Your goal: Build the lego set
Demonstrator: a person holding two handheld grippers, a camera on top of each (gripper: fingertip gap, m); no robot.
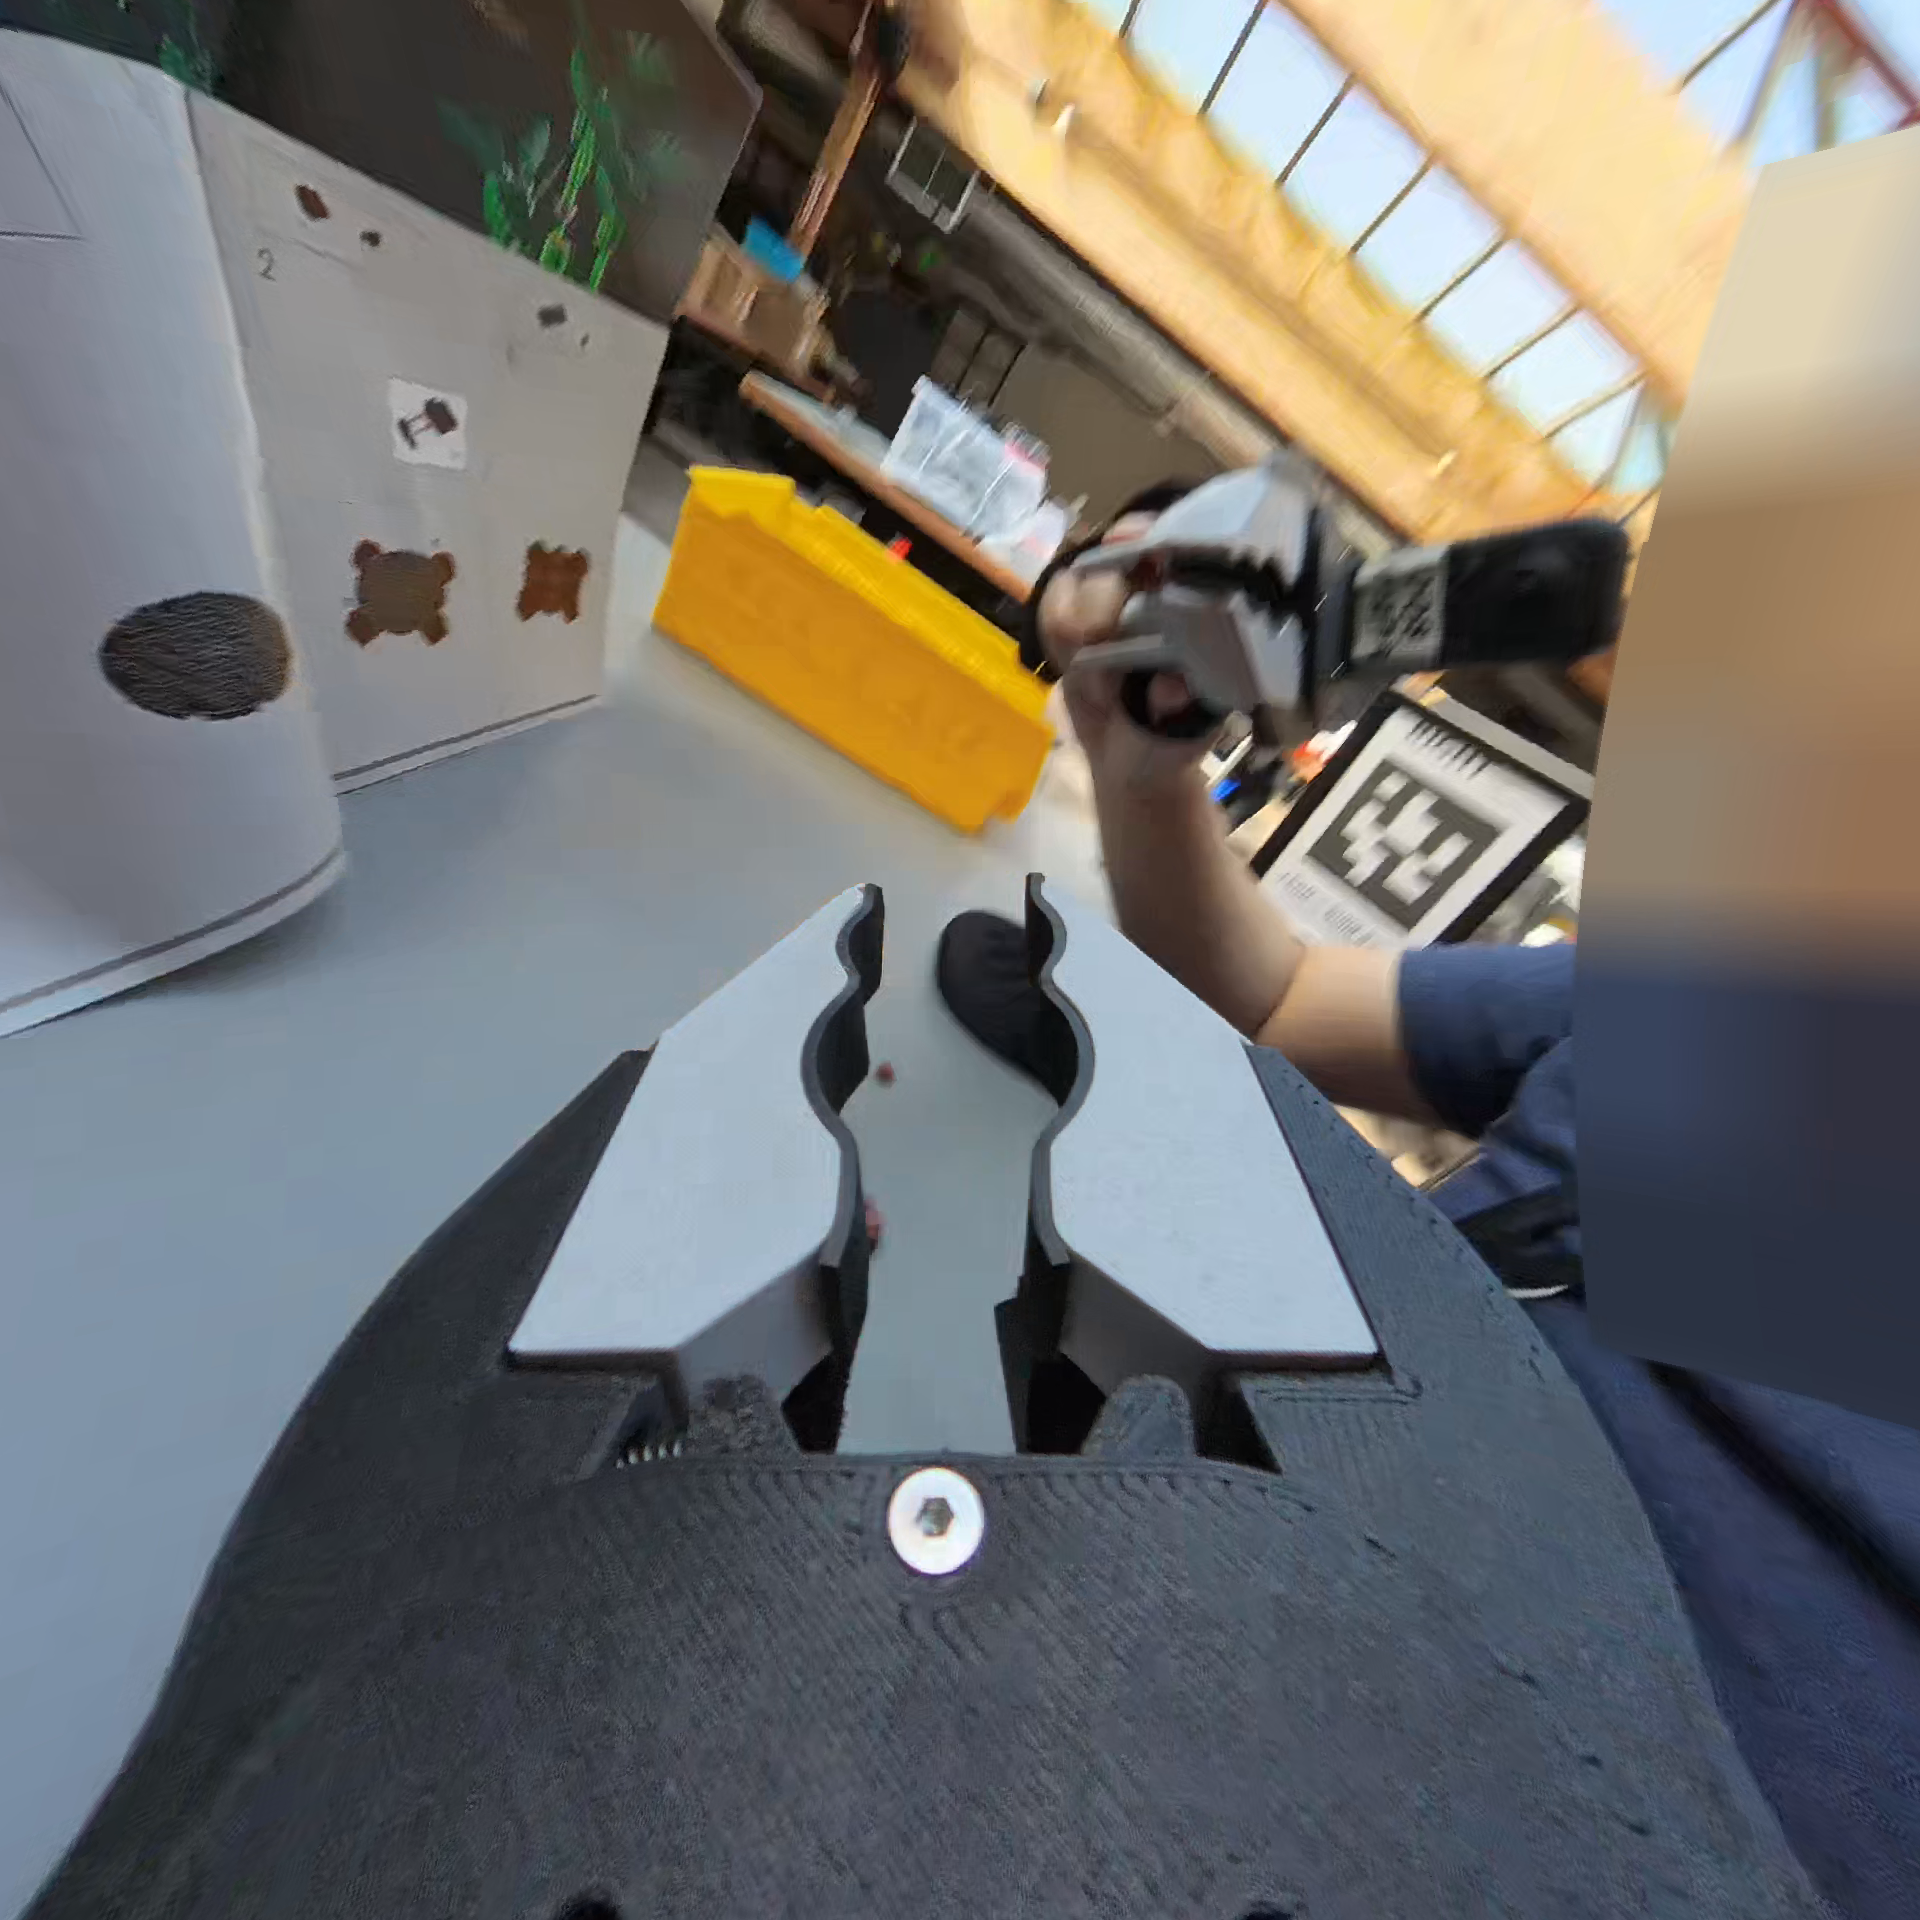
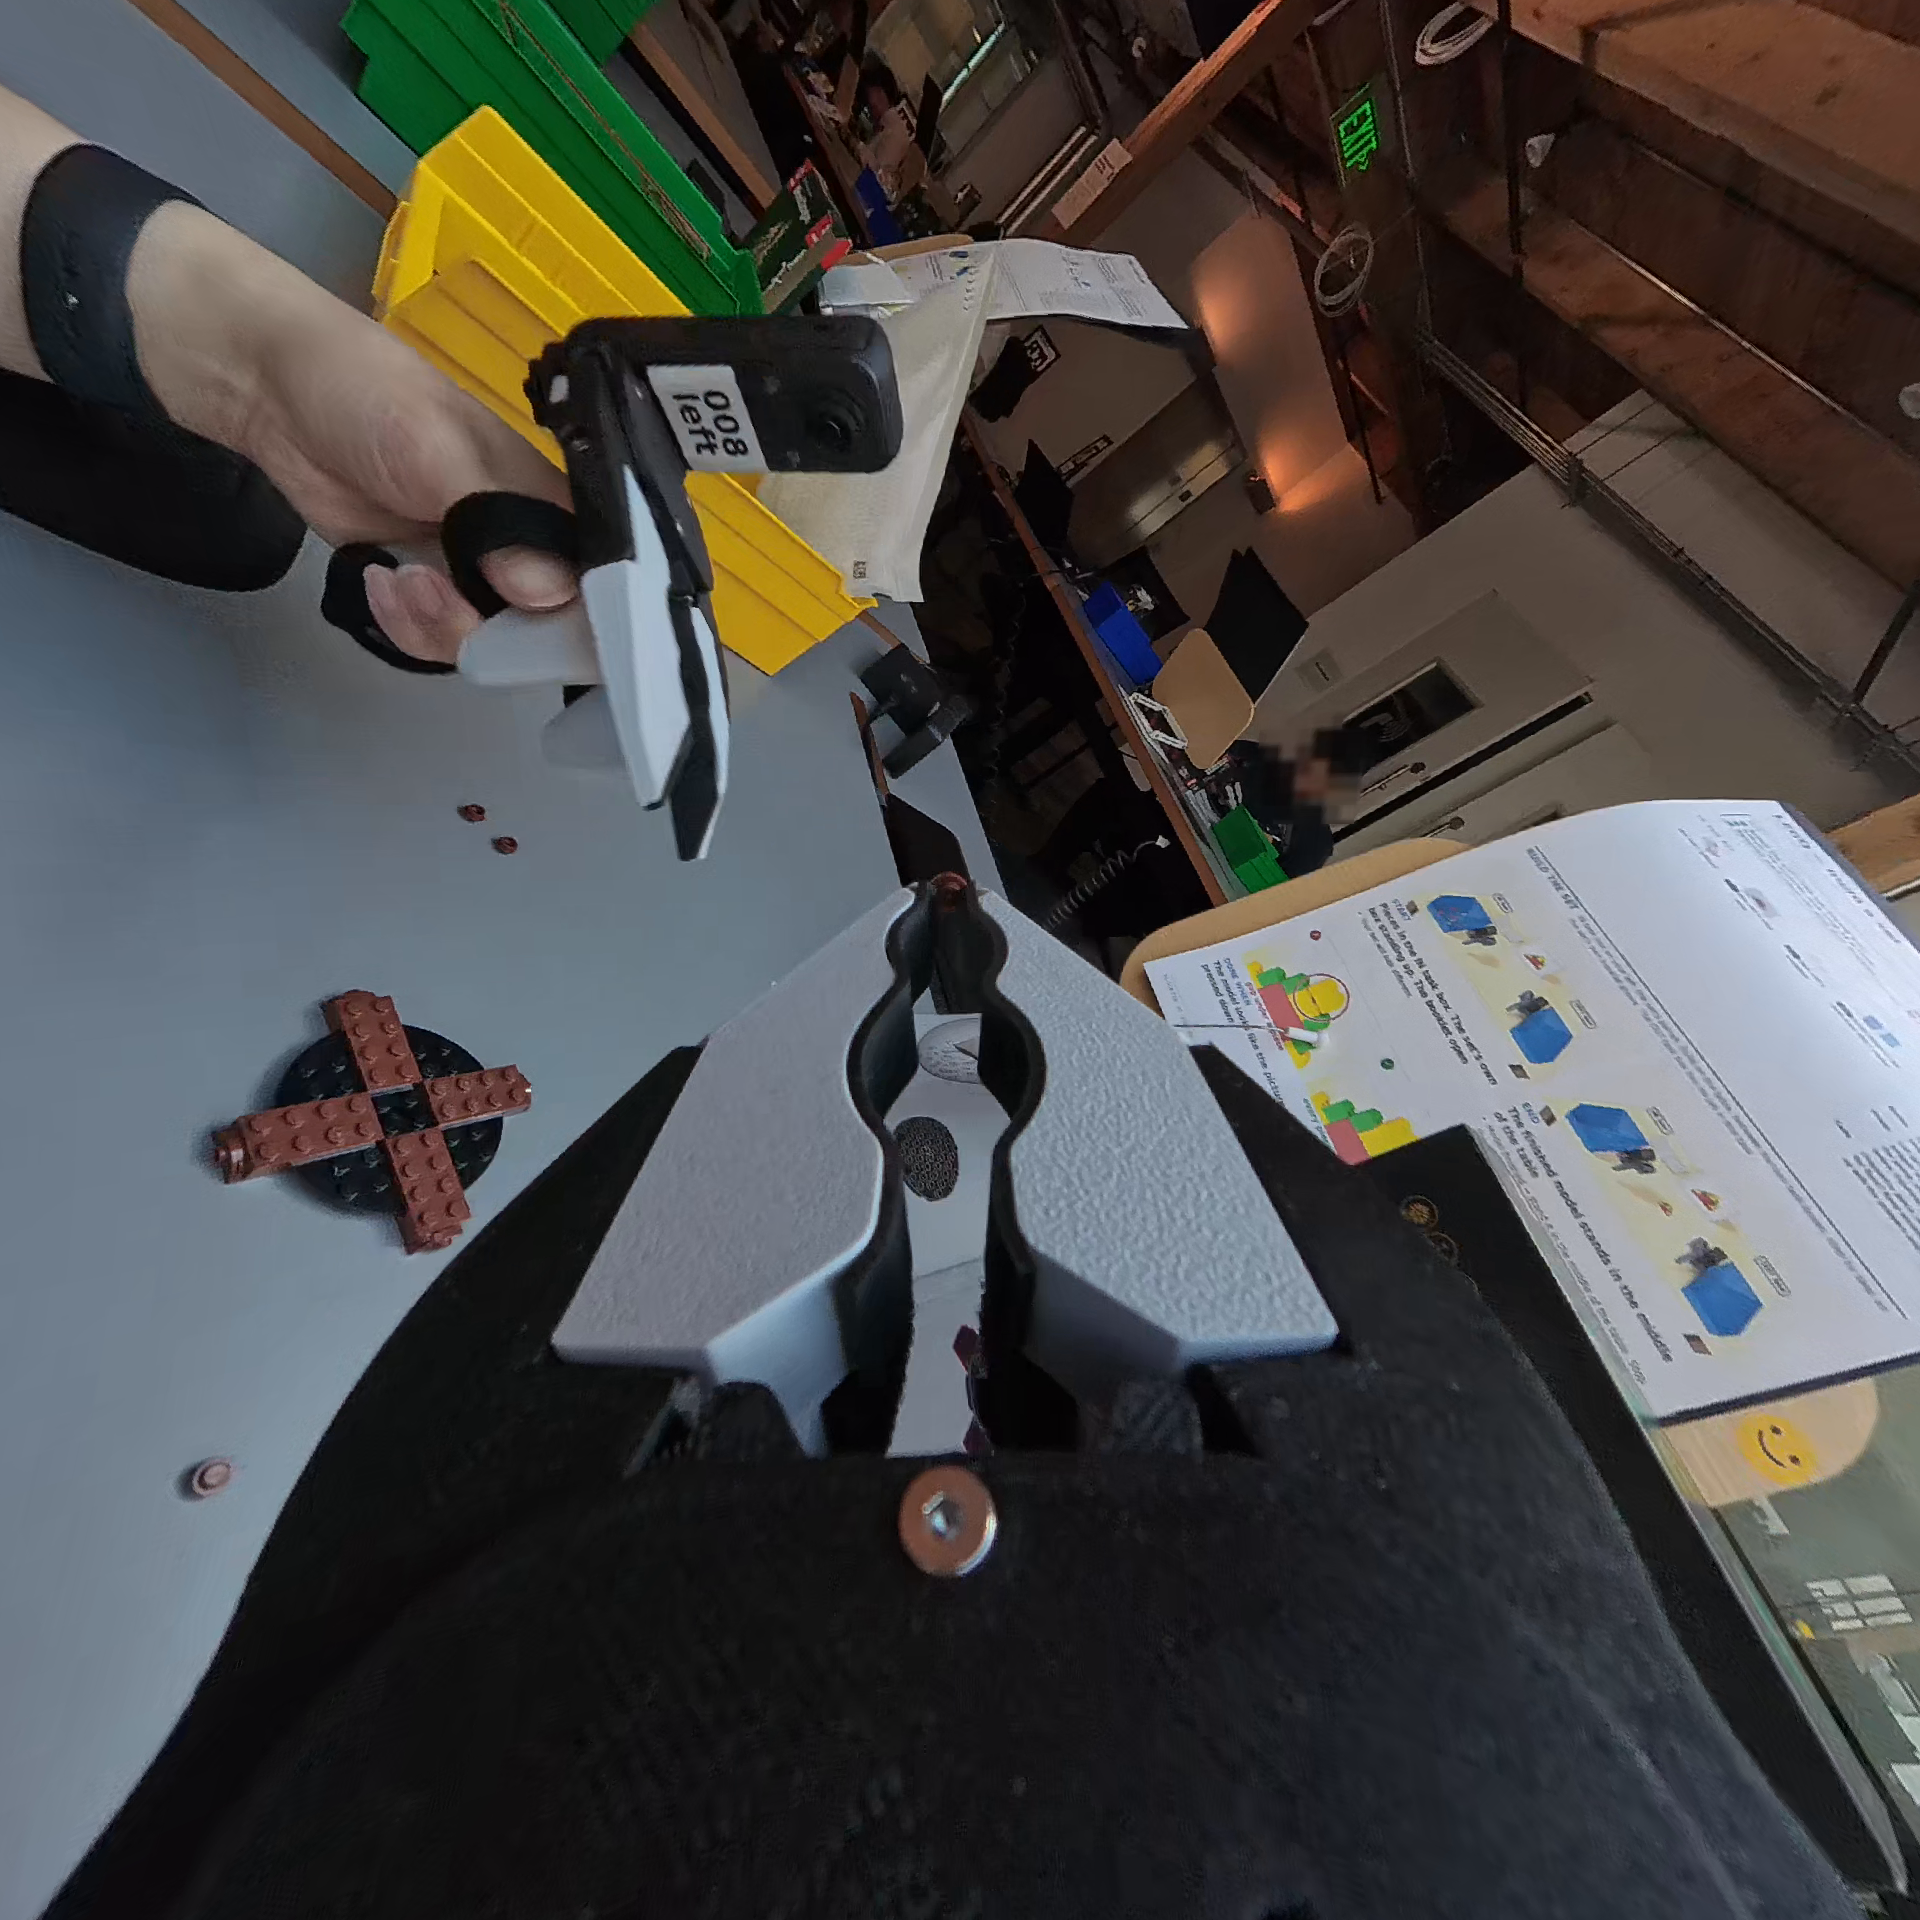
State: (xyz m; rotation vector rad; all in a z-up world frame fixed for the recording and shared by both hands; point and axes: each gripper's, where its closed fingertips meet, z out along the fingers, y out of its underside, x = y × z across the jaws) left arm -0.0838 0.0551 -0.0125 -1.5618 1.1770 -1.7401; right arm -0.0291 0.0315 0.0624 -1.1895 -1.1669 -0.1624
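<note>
My right gripper (image 2: 948, 904) is shut on a small reddish-brown round piece (image 2: 948, 888) at its tips, held up in the air beyond the table edge. The model, a black round plate (image 2: 312, 1081) with brown plates (image 2: 379, 1117) crossed on it, lies on the grey table to the left. My left gripper (image 1: 954, 904) is open and empty, low over the table, with the black plate (image 1: 987, 987) just beyond its tips. It also shows in the right wrist view (image 2: 691, 821), above two small brown studs (image 2: 488, 828). The right gripper (image 1: 1195, 613) shows blurred, raised.
Another small round stud (image 2: 213, 1475) lies near the front left. A yellow bin (image 1: 852, 644) and green bins (image 2: 540, 83) stand at the back. An open instruction booklet (image 1: 416, 468) stands at the left. A printed sheet (image 2: 1558, 1091) lies at the right. A framed marker (image 1: 1423, 831) stands beyond the arm.
</note>
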